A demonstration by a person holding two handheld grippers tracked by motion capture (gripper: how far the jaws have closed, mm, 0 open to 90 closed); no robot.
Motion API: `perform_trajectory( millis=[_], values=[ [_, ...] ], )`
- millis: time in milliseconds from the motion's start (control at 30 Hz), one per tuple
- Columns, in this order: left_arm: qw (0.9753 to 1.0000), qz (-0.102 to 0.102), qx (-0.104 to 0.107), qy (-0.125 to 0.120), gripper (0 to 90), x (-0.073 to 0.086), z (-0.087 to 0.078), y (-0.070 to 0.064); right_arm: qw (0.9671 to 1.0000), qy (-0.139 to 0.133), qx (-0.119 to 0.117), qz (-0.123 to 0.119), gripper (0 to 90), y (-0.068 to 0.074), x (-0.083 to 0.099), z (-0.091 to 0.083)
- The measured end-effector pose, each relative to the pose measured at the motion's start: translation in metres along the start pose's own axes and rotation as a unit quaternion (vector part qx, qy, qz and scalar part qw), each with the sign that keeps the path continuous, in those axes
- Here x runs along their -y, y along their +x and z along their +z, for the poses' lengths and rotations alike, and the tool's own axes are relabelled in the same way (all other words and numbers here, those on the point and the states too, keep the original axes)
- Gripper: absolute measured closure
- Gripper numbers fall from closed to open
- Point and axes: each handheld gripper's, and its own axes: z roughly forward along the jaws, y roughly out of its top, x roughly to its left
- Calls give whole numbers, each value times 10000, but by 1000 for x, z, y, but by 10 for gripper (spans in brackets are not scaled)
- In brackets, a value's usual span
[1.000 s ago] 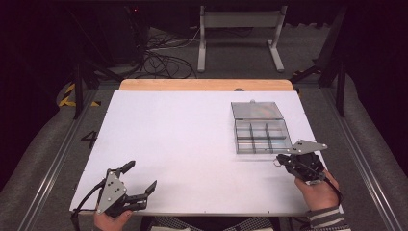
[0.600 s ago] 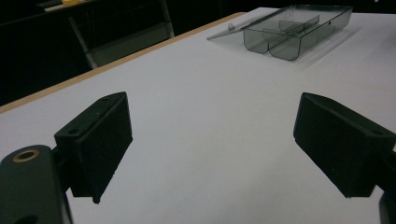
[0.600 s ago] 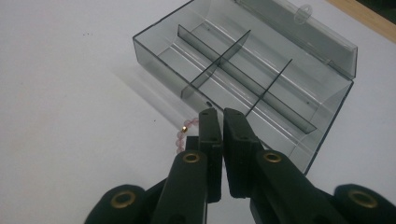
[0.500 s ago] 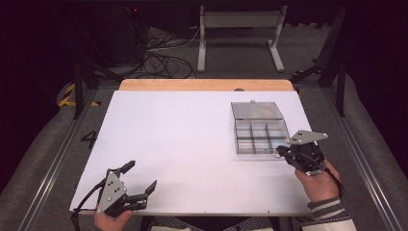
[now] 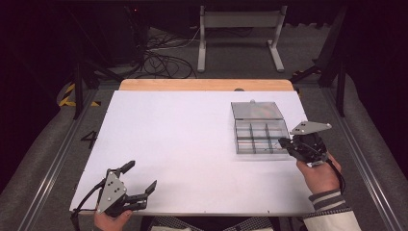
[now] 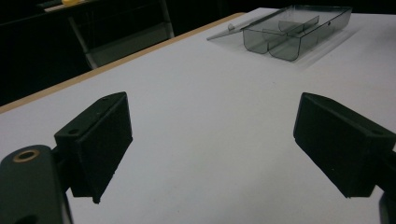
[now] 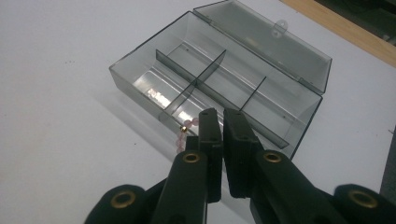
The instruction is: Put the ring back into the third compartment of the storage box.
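A clear smoky plastic box (image 5: pixel 257 132) with several compartments stands open at the right of the white table (image 5: pixel 183 130), its lid (image 5: pixel 255 109) laid back. My right gripper (image 5: pixel 285 143) hovers at the box's near right corner. In the right gripper view its jaws (image 7: pixel 223 114) are pressed together over the box (image 7: pixel 219 79). A short string of pink beads with a gold one (image 7: pixel 183 133) hangs out beside the left jaw. My left gripper (image 5: pixel 140 176) rests open near the front left edge, holding nothing. In the left gripper view the box (image 6: pixel 289 32) lies far off.
A wooden strip (image 5: pixel 207 85) borders the table's far edge. Behind it lie black cables (image 5: pixel 159 57) and a grey metal stand (image 5: pixel 238 29) on the floor. Metal rails (image 5: pixel 53 163) run along both sides of the table.
My right gripper has moved away from the front edge and leftward, up to the box's near right corner. The left gripper has stayed put.
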Motion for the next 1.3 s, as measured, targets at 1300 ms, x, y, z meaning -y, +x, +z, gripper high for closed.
perform_trajectory(
  millis=[1300],
  values=[
    [10000, 18, 6, -4, 123, 0, 0, 0, 9987, 149, 272, 399, 867, -44, -22, 43]
  ],
)
